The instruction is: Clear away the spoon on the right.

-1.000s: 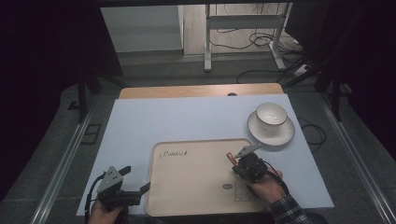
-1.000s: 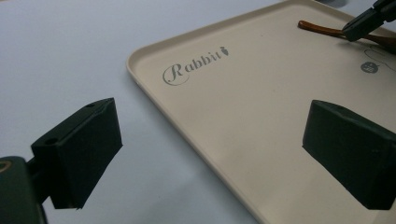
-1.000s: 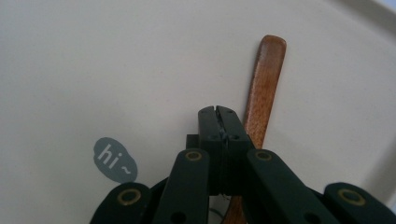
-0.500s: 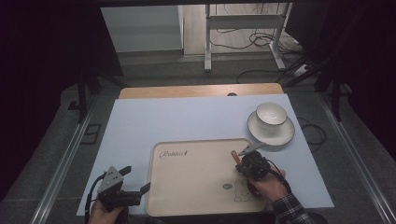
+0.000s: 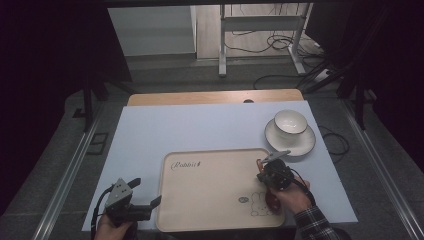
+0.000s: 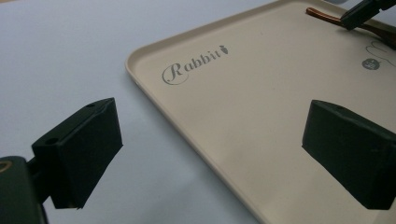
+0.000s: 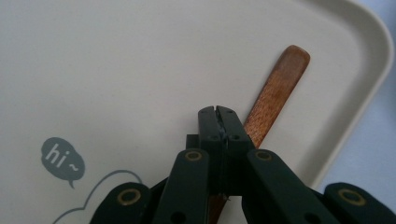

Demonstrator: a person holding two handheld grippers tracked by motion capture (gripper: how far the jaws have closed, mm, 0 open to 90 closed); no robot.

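My right gripper [image 7: 219, 112] has its jaws pressed together over the wooden spoon [image 7: 280, 88], whose handle runs ahead-right; my left gripper [image 6: 205, 154] gapes empty.

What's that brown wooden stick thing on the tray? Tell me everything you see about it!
The brown wooden spoon looks like reddish, grained wood with a flat, rounded handle end. It lies on the beige tray near its right rim, by a corner. The right gripper has its black jaws shut on the handle. Its bowl end is hidden beneath the gripper.
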